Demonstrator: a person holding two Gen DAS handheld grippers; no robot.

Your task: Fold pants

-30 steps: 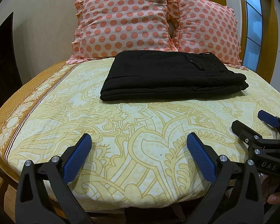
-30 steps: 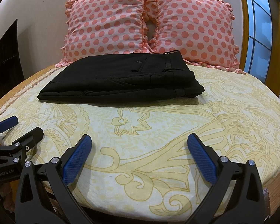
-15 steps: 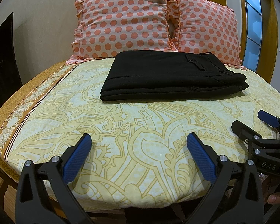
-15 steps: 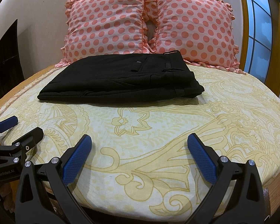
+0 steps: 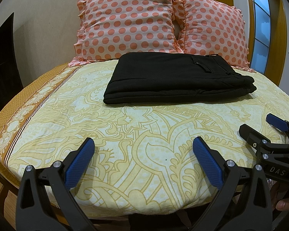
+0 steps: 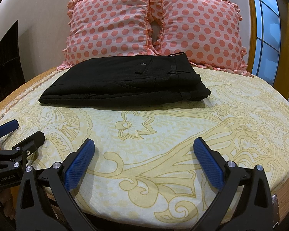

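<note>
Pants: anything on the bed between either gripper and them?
Nothing visible. Only bare bedsheet lies between the open left gripper, the open right gripper and the folded pants. The pillows sit behind the pants, not in the path.

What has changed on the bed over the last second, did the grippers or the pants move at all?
Nothing visibly changed. The folded black pants lie in the same spot before the two pillows, and the left gripper and right gripper stay open and empty over the bedsheet.

No visible change: neither tool nor the folded pants [image 5: 175, 80] in any new position
</note>
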